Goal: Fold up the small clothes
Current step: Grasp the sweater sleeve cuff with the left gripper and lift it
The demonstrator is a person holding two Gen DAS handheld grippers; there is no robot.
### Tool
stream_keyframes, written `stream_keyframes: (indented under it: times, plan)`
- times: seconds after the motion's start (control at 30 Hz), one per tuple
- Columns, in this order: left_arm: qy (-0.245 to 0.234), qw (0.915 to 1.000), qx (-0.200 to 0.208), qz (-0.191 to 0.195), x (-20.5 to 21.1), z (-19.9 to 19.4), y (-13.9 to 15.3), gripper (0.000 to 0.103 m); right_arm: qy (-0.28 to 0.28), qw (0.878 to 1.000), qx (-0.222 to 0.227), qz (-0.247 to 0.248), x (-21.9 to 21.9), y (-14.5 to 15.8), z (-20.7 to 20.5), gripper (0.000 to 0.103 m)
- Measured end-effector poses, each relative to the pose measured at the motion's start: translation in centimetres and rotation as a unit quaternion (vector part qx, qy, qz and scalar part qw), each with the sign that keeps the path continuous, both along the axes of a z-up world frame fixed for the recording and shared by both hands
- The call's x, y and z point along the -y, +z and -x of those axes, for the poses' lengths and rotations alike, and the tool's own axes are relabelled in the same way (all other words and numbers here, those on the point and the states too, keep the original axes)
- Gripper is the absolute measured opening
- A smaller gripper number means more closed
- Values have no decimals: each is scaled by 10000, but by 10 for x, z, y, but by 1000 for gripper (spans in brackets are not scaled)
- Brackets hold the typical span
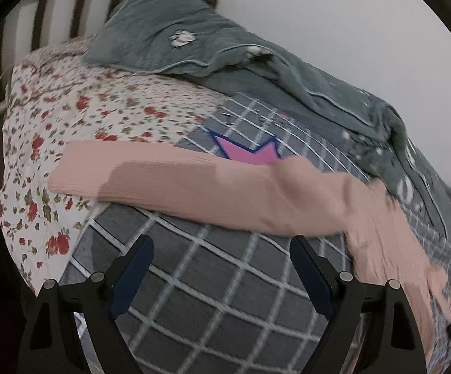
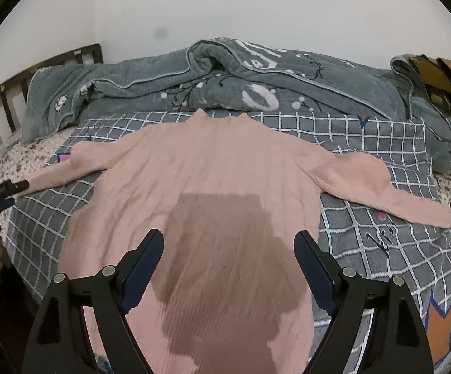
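Note:
A pink ribbed sweater (image 2: 213,168) lies flat on the bed, collar toward the wall and both sleeves spread out. My right gripper (image 2: 228,255) is open and empty, hovering over the sweater's lower body, casting a shadow on it. My left gripper (image 1: 222,258) is open and empty above the checked sheet, just short of the sweater's left sleeve (image 1: 169,180). The left gripper also shows at the left edge of the right wrist view (image 2: 10,190), next to the sleeve's cuff.
The bed has a grey checked sheet (image 2: 381,249) and a floral sheet (image 1: 47,143) on the left. A rumpled grey-green quilt (image 2: 225,84) lies along the wall. A dark wooden headboard (image 2: 4,99) stands at left. Brown clothing (image 2: 443,78) sits far right.

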State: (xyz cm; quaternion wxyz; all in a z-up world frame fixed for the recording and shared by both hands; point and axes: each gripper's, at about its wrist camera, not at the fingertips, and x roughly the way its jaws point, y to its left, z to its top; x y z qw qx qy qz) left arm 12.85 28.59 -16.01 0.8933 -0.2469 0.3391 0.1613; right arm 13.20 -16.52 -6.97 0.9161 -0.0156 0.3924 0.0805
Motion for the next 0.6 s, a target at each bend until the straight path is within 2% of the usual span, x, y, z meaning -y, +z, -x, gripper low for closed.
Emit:
stream_keyframes:
  times: [0.07, 0.33, 0.43, 0.6]
  plan:
    - [153, 9998, -4, 111, -12, -2, -4, 80, -15, 10000, -27, -9, -1, -3, -4, 85]
    - [783, 9942, 101, 737, -63, -6, -27, 67, -124, 9995, -209, -212, 3, -21, -23, 85]
    - [955, 9923, 99, 778, -74, -9, -31, 62, -165, 9993, -239, -235, 4, -26, -28, 85]
    - [1317, 9895, -74, 597, -88, -18, -32, 49, -210, 9990, -270, -289, 7, -32, -37, 85]
